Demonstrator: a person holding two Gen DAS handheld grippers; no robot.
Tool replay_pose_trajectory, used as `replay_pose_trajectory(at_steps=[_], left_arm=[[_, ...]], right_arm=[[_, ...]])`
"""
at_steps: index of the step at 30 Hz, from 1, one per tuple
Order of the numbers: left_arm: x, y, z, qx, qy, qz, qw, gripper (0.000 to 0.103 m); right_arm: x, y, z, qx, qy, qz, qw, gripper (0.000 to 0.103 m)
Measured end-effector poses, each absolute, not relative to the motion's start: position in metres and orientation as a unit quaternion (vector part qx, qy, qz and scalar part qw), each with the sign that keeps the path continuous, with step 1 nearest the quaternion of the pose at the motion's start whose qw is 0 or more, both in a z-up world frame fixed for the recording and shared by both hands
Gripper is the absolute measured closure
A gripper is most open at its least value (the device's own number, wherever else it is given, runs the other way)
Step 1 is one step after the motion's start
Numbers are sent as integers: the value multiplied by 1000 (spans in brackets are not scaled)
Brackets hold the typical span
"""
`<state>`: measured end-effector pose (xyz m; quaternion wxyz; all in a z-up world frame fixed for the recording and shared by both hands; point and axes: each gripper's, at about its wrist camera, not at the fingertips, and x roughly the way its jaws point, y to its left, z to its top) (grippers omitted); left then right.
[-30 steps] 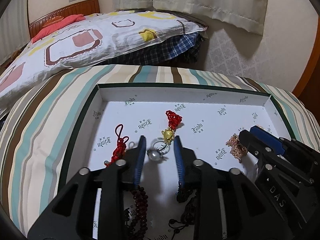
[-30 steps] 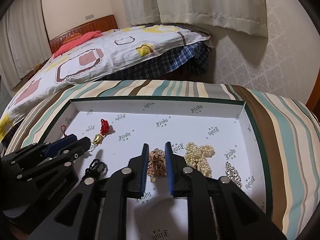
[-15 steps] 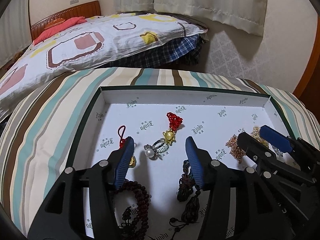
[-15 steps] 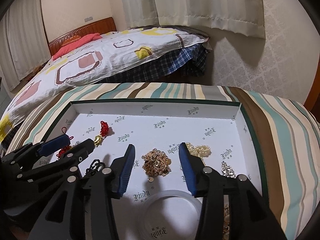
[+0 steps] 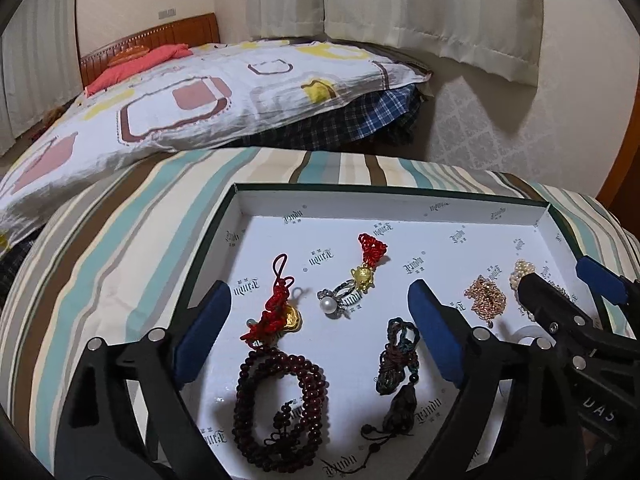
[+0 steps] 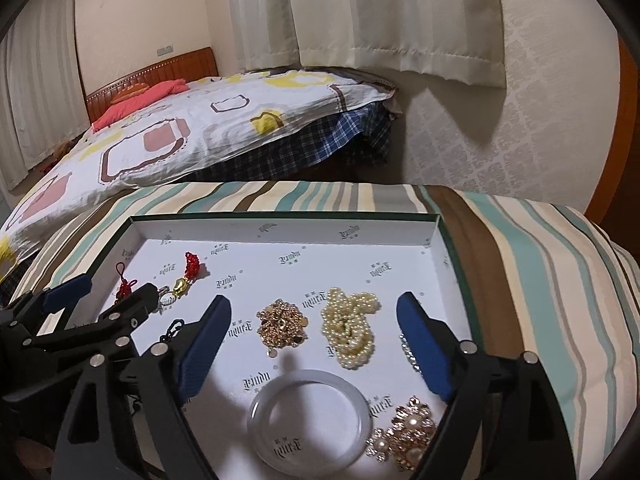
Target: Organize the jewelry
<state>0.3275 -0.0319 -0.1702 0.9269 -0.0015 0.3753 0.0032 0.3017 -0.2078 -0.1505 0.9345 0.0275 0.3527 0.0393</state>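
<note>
A white box lid [image 5: 400, 204] [image 6: 280, 234] with a green rim holds the jewelry. My left gripper [image 5: 320, 322] hangs over its left half, its jaws opening wide and pressing on nothing; under it lie a pearl ring [image 5: 334, 302], a red knot charm with a gold piece [image 5: 280, 312], a dark red bead bracelet [image 5: 280, 396] and a dark cord tassel [image 5: 396, 364]. My right gripper [image 6: 314, 336] is opening too, above a gold chain pile [image 6: 282, 328], a pearl necklace [image 6: 352, 324] and a white bangle [image 6: 308, 416]. A gold pearl brooch [image 6: 408, 432] lies at front right.
The lid rests on a striped cushion [image 5: 120, 240] [image 6: 540, 280]. Behind it stands a bed with a patterned quilt [image 5: 180, 96] and wooden headboard [image 6: 148, 76]. Curtains [image 6: 380, 12] hang on the wall beyond. A second red charm with a gold bead [image 5: 370, 260] lies mid-lid.
Both grippers' jaws have spread from nearly shut to wide apart. The views have pulled back slightly, so the bracelet, tassel, bangle and brooch now show.
</note>
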Motion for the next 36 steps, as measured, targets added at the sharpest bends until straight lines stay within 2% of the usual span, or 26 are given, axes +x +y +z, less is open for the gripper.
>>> replay_pose_trajectory(at_steps=[7, 16, 23, 36], left_arm=[[316, -39, -161, 29, 364, 5, 931, 12], [283, -32, -145, 13, 361, 2, 933, 11], [238, -27, -115, 5, 347, 3, 938, 7], [144, -13, -50, -6, 301, 15, 954, 5]], right_arm=[[290, -217, -149, 31, 345, 20, 938, 19], [256, -231, -142, 34, 343, -1, 939, 19], [215, -230, -115, 33, 326, 5, 945, 19], [132, -226, -56, 41, 277, 26, 960, 18]])
